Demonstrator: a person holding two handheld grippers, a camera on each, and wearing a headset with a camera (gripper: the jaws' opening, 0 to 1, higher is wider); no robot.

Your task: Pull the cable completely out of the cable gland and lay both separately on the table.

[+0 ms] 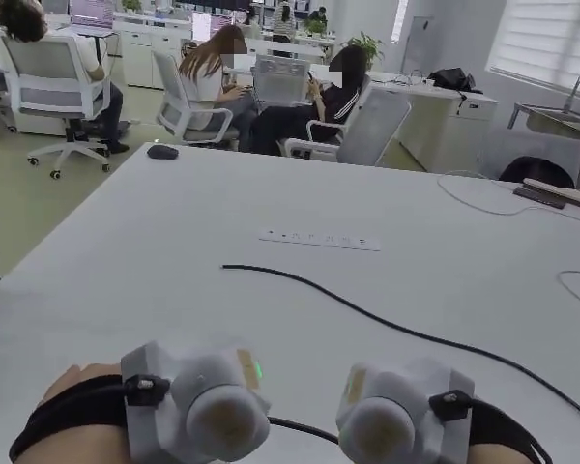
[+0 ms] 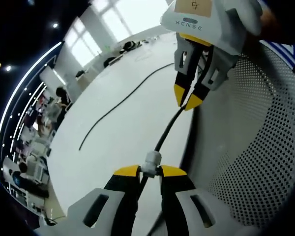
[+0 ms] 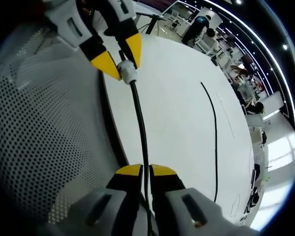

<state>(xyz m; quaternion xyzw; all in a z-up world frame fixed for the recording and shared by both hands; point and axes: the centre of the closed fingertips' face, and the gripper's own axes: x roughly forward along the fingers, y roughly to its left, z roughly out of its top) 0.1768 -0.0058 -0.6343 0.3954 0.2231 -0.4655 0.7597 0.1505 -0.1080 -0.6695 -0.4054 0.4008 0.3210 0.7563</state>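
Observation:
A small white cable gland (image 2: 151, 162) sits between the yellow tips of my left gripper (image 2: 150, 172), which is shut on it. From the gland a black cable (image 2: 167, 130) runs straight to my right gripper (image 2: 187, 101), shut on the cable a short way off. In the right gripper view, the cable (image 3: 140, 123) passes between the right gripper's (image 3: 146, 171) tips and reaches the gland (image 3: 127, 72) in the left gripper (image 3: 120, 61). In the head view both grippers are low at the table's near edge, left gripper (image 1: 198, 406) and right gripper (image 1: 396, 420), with the cable (image 1: 300, 427) spanning them.
A long black cable (image 1: 387, 324) lies across the white table (image 1: 155, 261). A white power strip (image 1: 319, 240) lies further back, a dark mouse (image 1: 162, 152) at the far edge. A white perforated surface (image 2: 246, 142) lies below the near edge. People sit at desks behind.

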